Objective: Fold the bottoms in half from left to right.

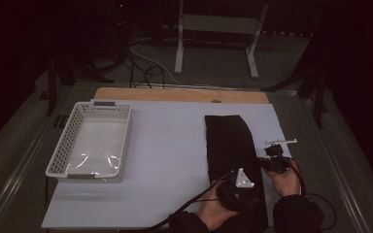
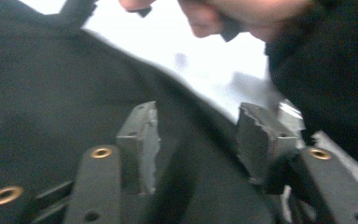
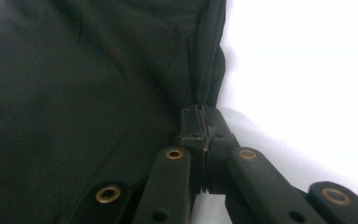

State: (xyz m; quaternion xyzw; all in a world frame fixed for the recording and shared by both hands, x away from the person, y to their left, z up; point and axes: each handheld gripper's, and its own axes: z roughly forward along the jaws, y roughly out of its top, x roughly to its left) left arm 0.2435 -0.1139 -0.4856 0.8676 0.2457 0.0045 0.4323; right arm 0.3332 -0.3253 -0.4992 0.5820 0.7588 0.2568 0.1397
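On the pale table sheet point(image 1: 175, 160), at about nine o'clock from its middle, stands a white perforated basket point(image 1: 58, 155) with nothing in it that I can make out. Moving right, a folded black cloth point(image 1: 228, 141) lies lengthwise from roughly one o'clock down to five o'clock, its far end squared off and its near end running under the person's hands.

The left gripper point(image 1: 235, 187) sits over the near part of the cloth at about five o'clock. In the left gripper view its jaws stand about halfway apart, the pads point(image 2: 142, 140) hovering over the dark fabric with cloth below the gap but nothing pinched (this view is blurred, so light contact with the surface cannot be ruled out).

Further right, the right gripper point(image 1: 274, 160) rests at the cloth's right-hand edge, near four o'clock. In the right gripper view point(image 3: 204, 128) the jaws are pressed together on a thin fold of that edge, right where the fabric meets the white sheet.

The cloth looks light, soft and limp: it would sag and crease rather than hold any shape, and a single pinch would probably let the rest drag. A hem or corner seems the best place to grip, with the second hold well apart along the same edge.
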